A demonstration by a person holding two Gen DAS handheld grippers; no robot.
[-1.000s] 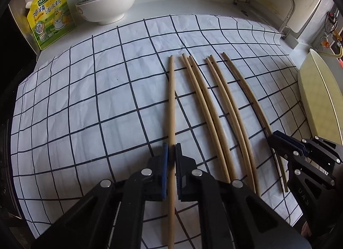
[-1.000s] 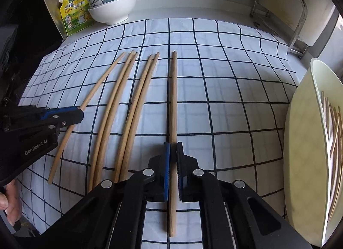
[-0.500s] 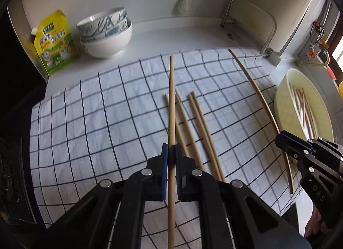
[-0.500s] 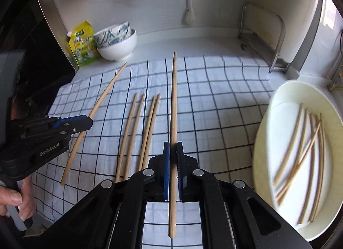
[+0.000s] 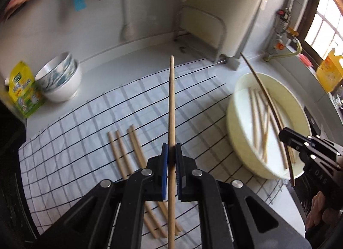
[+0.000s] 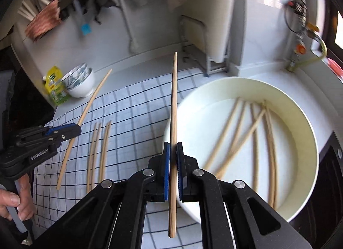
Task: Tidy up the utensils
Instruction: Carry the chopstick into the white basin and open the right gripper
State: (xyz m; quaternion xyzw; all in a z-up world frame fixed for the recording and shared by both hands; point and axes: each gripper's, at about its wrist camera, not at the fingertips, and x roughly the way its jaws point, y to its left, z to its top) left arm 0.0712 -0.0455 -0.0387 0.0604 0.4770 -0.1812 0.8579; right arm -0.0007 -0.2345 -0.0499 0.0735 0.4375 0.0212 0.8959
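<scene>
Both grippers have risen off the checked cloth [image 5: 85,141] since a second ago and swung right, toward the cream basin [image 6: 308,141], each carrying a chopstick that then lay on the cloth. Left gripper [image 5: 170,156] has its blue pads pressed together on a pale chopstick [image 5: 171,103], pinched below its middle, tip pointing away toward the far counter; right gripper [image 6: 173,154] pinches its own chopstick [image 6: 174,103] the same way, near the basin's left rim. From the left wrist view that right-hand chopstick [image 5: 265,94] reaches over the basin. Four chopsticks [image 5: 128,152] lie on the cloth below the left gripper, in two pairs, and several more [image 6: 257,137] already rest in the basin — so the step in hand looks like the carry from cloth to basin, roughly half done. Next, I judge, each gripper needs to come over the basin's open middle, dip low and spread its pads; a high release could bounce a stick out. Both tools are held level-to-downward, side by side, the person's left hand [image 6: 17,197] wrapped round its handle. Stacked bowls [image 5: 57,81] and a yellow packet [image 5: 23,90] stand at the far left.
</scene>
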